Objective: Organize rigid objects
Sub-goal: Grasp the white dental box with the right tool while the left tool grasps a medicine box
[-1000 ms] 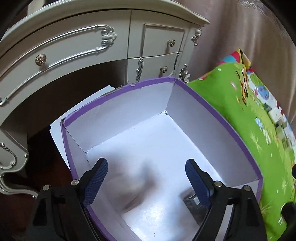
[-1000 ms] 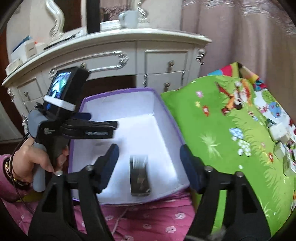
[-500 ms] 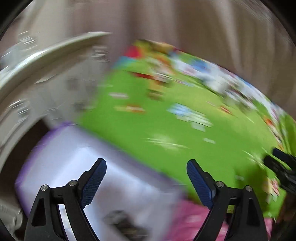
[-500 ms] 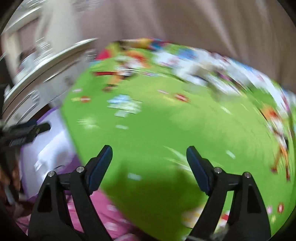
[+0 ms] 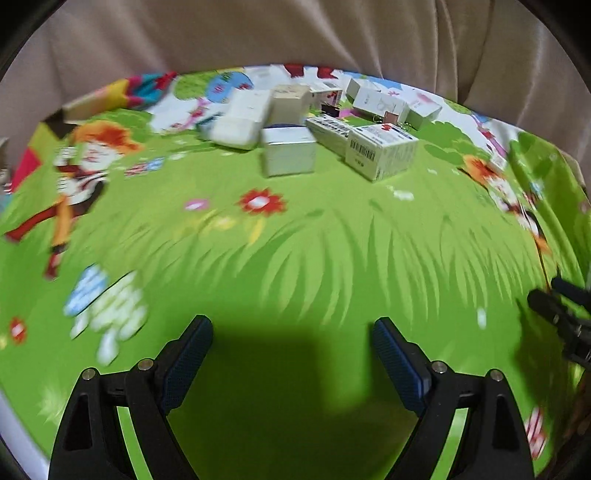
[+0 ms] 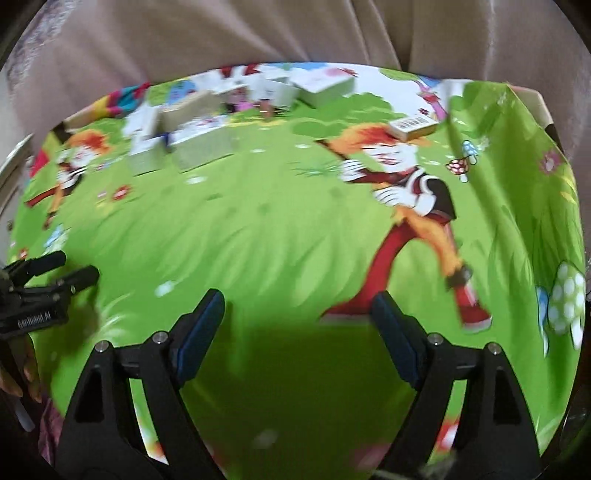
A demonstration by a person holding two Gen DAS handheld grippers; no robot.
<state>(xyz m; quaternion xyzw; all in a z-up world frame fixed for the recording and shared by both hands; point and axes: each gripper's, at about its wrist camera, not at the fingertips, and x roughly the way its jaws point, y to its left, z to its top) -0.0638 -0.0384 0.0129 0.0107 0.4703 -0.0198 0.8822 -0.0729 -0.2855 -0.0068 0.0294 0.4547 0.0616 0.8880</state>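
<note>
Right, my left claw (image 5: 291, 349) is spread wide with nothing between its blue-padded fingers (image 5: 186, 360), hanging over the bright green cartoon-printed mat (image 5: 314, 240) that covers the surface below. My right claw (image 6: 297, 326) is likewise wide apart and holds nothing, its blue pads (image 6: 393, 338) above the same green mat (image 6: 258, 229), close to the printed figure in red trousers (image 6: 410, 221). From the left wrist view I can see the right claw's black tips (image 5: 557, 310) at the far right edge; from the right wrist view the left claw shows at the far left edge.

Further out, well apart from both claws, a loose cluster of small cardboard boxes (image 5: 317, 122) sits near the mat's far edge. Nearest to me in it are a plain white box (image 5: 290, 155) and, just beside it to the right, a white box with a barcode label (image 5: 382, 151). Behind them lie more white and cream boxes, some touching one another. In the right wrist view that cluster is blurred, and one flat barcoded box (image 6: 413, 127) lies apart on the right. A beige curtain (image 5: 295, 33) hangs behind the mat.
</note>
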